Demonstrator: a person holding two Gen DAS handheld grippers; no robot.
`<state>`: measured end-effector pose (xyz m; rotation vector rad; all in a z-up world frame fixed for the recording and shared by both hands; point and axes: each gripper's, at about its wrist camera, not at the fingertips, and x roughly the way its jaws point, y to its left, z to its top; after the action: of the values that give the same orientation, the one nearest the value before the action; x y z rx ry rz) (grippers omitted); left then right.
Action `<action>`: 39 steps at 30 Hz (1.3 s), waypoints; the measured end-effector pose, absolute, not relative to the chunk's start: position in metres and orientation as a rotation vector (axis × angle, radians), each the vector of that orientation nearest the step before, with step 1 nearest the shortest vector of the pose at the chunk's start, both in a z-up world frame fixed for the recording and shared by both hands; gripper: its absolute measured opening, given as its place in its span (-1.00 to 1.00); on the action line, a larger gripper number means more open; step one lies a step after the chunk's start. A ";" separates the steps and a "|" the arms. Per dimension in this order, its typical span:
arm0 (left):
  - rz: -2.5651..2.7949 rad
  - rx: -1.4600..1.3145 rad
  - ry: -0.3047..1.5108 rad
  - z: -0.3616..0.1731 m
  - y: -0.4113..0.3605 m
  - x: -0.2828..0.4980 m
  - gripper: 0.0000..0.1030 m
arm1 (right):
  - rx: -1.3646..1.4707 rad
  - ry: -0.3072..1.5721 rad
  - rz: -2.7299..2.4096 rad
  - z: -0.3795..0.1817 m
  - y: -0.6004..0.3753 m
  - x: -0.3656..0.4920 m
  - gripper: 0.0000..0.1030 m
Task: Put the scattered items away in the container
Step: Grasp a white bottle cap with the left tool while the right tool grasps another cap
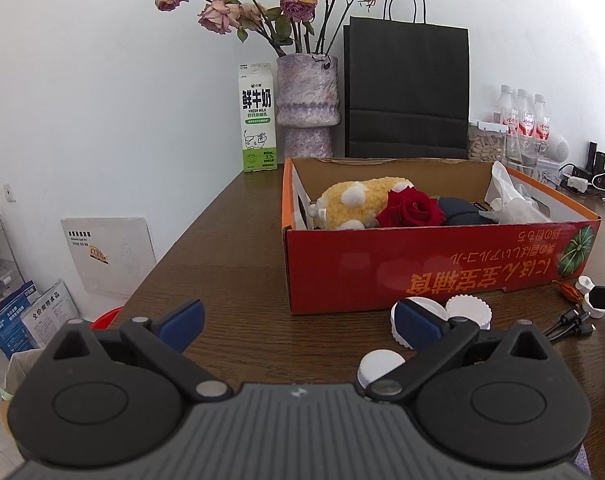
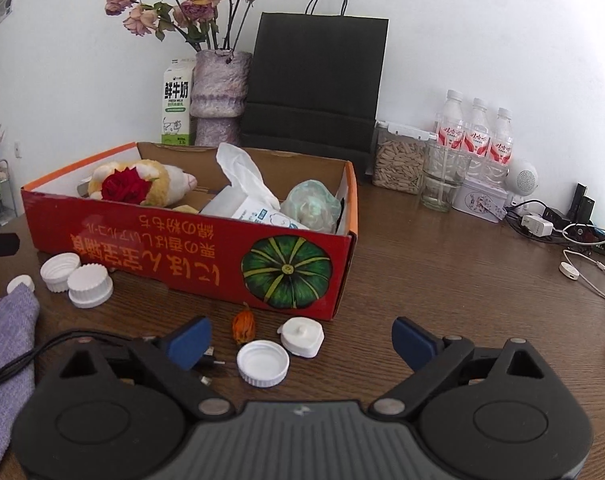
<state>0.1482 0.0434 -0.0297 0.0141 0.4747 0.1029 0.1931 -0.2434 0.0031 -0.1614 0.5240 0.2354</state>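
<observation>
— White plastic caps lie on the table against the red cardboard box [image 2: 190,264]: why there?

— Not yet tidied, I'd judge. One open cap [image 2: 263,362] lies between the right gripper's [image 2: 302,344] wide-apart, empty jaws, low and aimed to scoop it.

— And the left gripper [image 1: 298,320]?

— Jaws also apart, holding nothing, near two ridged caps [image 1: 468,312]. A plush toy [image 1: 354,202] already lies inside the box.
</observation>
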 end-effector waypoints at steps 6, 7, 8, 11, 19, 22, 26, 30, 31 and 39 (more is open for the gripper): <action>0.047 0.028 0.541 -0.034 0.038 0.145 0.94 | -0.131 0.561 0.220 0.001 -0.249 0.193 0.69; 0.038 0.031 0.549 -0.034 0.036 0.145 0.91 | -0.126 0.569 0.220 0.001 -0.249 0.193 0.63; 0.034 0.035 0.558 -0.036 0.034 0.146 0.84 | -0.122 0.576 0.220 0.000 -0.250 0.193 0.62; 0.018 0.035 0.593 -0.039 0.032 0.149 0.56 | -0.120 0.587 0.220 -0.001 -0.250 0.195 0.57; -0.011 0.029 0.650 -0.045 0.027 0.155 0.26 | -0.118 0.627 0.221 -0.005 -0.249 0.200 0.27; -0.014 0.028 0.649 -0.045 0.026 0.156 0.21 | -0.112 0.631 0.232 -0.005 -0.250 0.200 0.09; -0.021 0.033 0.646 -0.045 0.024 0.156 0.12 | -0.110 0.629 0.273 -0.005 -0.248 0.198 -0.33; -0.036 0.034 0.645 -0.045 0.023 0.156 -0.02 | -0.111 0.628 0.292 -0.004 -0.246 0.197 -0.47; -0.045 0.035 0.644 -0.045 0.023 0.156 -0.06 | -0.107 0.629 0.293 -0.004 -0.246 0.197 -0.47; -0.072 0.054 0.635 -0.044 0.016 0.153 -0.44 | -0.101 0.629 0.280 -0.004 -0.248 0.197 -0.47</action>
<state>0.1531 0.0162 -0.0443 0.0536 0.6346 -0.0718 0.1973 -0.2475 -0.0043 -0.1011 0.6291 0.2803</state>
